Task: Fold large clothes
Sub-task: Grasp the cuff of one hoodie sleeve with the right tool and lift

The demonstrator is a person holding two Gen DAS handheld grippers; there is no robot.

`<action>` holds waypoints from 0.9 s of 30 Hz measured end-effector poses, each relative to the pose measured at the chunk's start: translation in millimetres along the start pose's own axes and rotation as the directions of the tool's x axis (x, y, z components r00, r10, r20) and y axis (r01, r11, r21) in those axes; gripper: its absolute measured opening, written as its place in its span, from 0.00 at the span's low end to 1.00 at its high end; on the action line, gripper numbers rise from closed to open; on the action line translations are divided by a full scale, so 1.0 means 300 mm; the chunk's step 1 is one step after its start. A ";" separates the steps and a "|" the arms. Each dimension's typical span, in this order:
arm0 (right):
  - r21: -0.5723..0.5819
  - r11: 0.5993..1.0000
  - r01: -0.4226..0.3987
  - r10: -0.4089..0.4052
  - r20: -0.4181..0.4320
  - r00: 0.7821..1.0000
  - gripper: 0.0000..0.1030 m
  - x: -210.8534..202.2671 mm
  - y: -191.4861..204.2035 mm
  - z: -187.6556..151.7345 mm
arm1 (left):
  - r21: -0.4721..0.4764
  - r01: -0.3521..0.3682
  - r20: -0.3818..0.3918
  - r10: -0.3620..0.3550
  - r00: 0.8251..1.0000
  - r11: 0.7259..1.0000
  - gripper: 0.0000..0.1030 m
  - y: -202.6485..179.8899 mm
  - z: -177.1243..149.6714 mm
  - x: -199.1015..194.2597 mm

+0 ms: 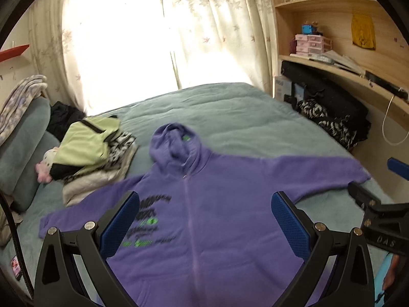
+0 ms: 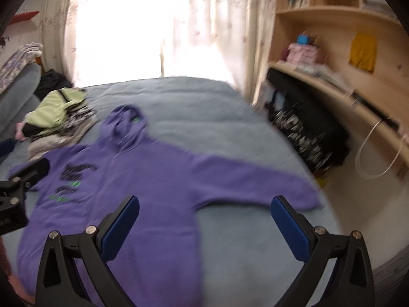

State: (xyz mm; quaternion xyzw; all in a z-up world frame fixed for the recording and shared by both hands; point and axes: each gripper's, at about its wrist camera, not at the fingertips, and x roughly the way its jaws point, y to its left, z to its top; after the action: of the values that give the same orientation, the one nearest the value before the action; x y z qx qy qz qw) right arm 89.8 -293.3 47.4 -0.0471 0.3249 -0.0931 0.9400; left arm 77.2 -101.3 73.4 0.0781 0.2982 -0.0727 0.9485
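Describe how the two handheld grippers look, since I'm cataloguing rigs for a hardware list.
The left gripper and the right gripper look alike: black angular linkage arms with round silver pivot bolts, and two fingers faced with blue textured pads. The right gripper's body, seen from the left wrist camera, bears pale lettering resembling "DAS".

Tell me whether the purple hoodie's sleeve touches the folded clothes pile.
Cannot tell. In the left wrist view the purple hoodie sleeve runs right along the folded clothes pile edge; blur hides any contact or gap.
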 end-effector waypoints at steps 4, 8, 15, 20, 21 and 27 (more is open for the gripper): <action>0.036 0.995 0.095 -0.097 0.046 0.994 1.00 0.032 -0.117 0.079 | -0.004 -0.003 0.032 0.003 0.999 1.000 0.99 -0.071 0.088 0.077; 0.107 0.985 0.138 -0.141 0.018 0.990 1.00 0.132 -0.257 0.120 | -0.016 0.007 0.015 -0.006 1.000 1.000 0.99 -0.145 0.138 0.188; 0.304 0.952 0.029 0.007 -0.115 0.993 1.00 0.398 -0.499 0.066 | -0.049 0.042 -0.107 -0.048 0.993 0.998 0.99 -0.275 0.145 0.528; 0.471 0.880 0.056 0.074 -0.253 0.965 1.00 0.608 -0.657 -0.091 | -0.087 0.065 -0.203 -0.081 0.976 0.994 0.99 -0.345 0.076 0.738; 0.492 0.868 0.064 0.082 -0.270 0.959 1.00 0.631 -0.678 -0.115 | -0.100 0.075 -0.227 -0.096 0.969 0.992 0.99 -0.362 0.058 0.787; 0.697 0.712 0.092 0.190 -0.317 0.929 0.94 0.771 -0.852 -0.296 | -0.119 0.095 -0.311 -0.128 0.942 0.988 0.99 -0.419 -0.040 0.947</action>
State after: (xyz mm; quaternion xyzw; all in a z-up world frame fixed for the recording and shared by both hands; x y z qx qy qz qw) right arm 176.4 -593.5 -123.6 0.3395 0.4356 -0.1909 0.8115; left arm 277.9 -247.8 -113.3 0.0231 0.4543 -0.0973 0.8852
